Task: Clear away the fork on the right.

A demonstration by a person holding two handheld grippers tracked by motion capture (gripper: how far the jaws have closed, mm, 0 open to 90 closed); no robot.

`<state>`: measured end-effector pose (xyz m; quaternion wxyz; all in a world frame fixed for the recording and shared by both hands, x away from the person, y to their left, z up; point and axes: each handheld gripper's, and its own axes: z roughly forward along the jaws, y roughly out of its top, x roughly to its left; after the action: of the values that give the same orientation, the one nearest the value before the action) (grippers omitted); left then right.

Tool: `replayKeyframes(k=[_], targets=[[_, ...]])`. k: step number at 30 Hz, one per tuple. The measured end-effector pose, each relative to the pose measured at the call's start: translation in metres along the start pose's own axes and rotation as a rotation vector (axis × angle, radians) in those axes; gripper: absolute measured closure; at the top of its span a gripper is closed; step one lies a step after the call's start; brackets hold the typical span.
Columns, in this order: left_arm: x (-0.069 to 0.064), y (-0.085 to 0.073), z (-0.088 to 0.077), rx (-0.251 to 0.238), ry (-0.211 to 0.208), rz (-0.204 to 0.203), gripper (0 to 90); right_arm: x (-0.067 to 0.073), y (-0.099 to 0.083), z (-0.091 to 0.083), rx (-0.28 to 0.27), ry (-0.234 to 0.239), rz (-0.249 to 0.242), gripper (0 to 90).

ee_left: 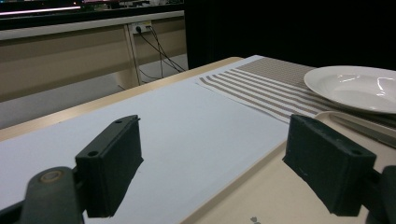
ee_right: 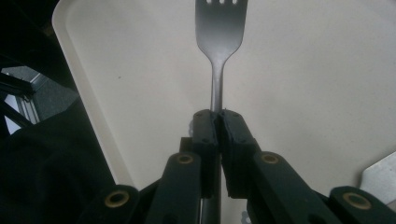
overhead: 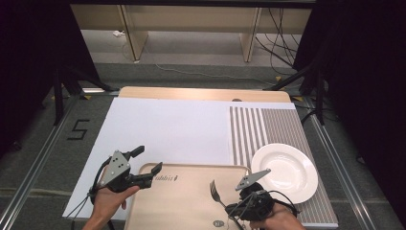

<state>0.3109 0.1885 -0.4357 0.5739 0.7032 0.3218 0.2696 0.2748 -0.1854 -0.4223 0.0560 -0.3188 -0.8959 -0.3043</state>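
Note:
A metal fork [ee_right: 219, 42] is clamped by its handle between the black jaws of my right gripper [ee_right: 219, 122], tines pointing away over the beige tray [ee_right: 303, 79]. In the high view the fork [overhead: 216, 192] sticks up and to the left from the right gripper [overhead: 229, 207] above the tray's [overhead: 186, 201] near right part. My left gripper [overhead: 146, 160] stands open at the tray's far left corner, nothing between its jaws; one jaw hangs over the white mat [ee_left: 187, 126], the other over the tray [ee_left: 280, 196].
A white plate [overhead: 285, 171] sits on the striped placemat [overhead: 261, 129] right of the tray, also the plate [ee_left: 355, 86] in the left gripper view. The white mat [overhead: 167, 129] covers the table's middle. Black curtains and floor rails flank the table.

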Motion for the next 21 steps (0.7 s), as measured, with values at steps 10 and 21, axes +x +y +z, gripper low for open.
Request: replayKeyframes(k=[10, 21], targets=[[0.000, 0.000, 0.000, 0.004, 0.003, 0.004, 18.1, 0.004, 0.000, 0.011, 0.047, -0.004, 0.024, 85.6], [0.000, 0.000, -0.001, 0.009, 0.004, 0.002, 18.1, -0.002, -0.001, 0.029, 0.104, -0.002, 0.061, 85.3]])
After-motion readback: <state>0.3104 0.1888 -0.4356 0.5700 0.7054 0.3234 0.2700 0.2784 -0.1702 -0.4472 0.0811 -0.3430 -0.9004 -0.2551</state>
